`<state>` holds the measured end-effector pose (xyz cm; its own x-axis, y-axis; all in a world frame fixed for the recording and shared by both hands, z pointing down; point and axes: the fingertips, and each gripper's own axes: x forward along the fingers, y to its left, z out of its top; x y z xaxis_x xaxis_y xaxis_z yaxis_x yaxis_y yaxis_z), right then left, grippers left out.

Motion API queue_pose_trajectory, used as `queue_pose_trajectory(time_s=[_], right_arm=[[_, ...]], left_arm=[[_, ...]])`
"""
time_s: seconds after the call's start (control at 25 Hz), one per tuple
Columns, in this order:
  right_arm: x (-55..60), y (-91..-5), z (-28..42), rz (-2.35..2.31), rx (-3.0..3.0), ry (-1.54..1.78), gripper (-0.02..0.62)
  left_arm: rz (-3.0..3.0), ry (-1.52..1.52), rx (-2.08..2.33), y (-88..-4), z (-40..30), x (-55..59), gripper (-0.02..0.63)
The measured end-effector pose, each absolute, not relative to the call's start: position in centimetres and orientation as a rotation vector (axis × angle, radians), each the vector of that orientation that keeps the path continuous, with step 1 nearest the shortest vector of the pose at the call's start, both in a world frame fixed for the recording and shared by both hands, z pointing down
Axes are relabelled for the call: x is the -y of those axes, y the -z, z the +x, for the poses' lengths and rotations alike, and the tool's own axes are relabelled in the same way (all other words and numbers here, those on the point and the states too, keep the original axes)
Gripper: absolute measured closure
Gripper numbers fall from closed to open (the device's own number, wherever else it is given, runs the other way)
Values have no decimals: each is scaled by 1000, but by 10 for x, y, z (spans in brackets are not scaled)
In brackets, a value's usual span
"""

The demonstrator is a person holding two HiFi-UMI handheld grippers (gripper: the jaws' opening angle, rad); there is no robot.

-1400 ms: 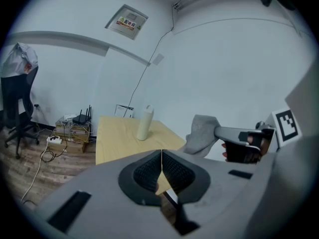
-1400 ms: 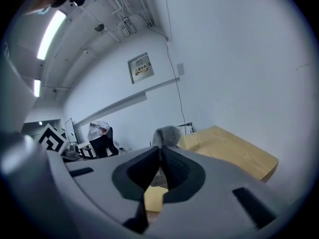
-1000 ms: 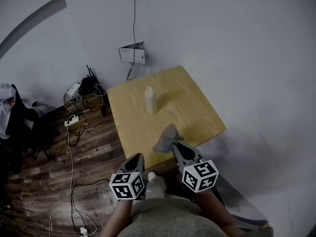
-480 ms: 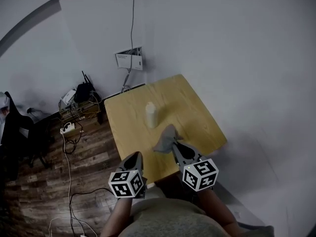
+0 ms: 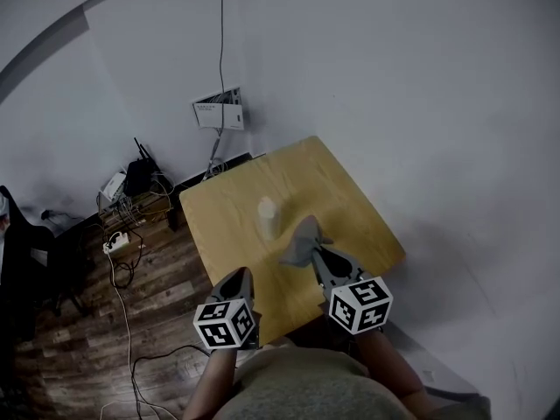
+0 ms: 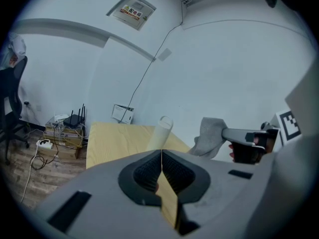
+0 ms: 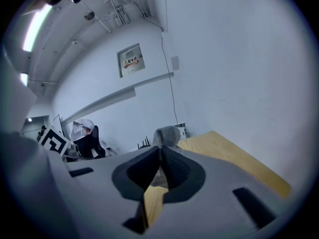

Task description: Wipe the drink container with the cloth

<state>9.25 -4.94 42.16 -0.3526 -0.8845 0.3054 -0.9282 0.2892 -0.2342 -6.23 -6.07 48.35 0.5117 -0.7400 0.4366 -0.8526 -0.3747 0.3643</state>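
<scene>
**A:** The right gripper point(image 5: 315, 254) is pinched on the grey cloth point(image 5: 300, 241), which bunches just ahead of its jaws. The white drink bottle point(image 5: 268, 217) stands upright on the wooden table point(image 5: 350, 208), ahead and left of that claw, clear of the cloth.

**B:** And the left gripper point(image 5: 239, 278)?

**A:** Its jaws are pressed together with nothing in them, and the bottle is well ahead of it. That's the worry. With nothing bracing the bottle, a sideways wipe could topple it or shove it toward the edge.

**B:** And a thin pinch might let the cloth slip free.

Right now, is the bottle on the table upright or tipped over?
Upright: the bottle stands on its base on the table, top pointing up.
</scene>
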Motion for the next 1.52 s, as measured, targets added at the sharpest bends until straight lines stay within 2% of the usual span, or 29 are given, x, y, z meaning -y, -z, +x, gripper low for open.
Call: queue_pose_trajectory(time_s=[0.52,1.52], right_arm=[[114,-418,109,1771,2375,-495,585],[214,-456,92,1474,2414,-475,585]], left_arm=[[2231,-283,1251,-491,-61,103,603],[2078,-281,1346,-525,-66,141,603]])
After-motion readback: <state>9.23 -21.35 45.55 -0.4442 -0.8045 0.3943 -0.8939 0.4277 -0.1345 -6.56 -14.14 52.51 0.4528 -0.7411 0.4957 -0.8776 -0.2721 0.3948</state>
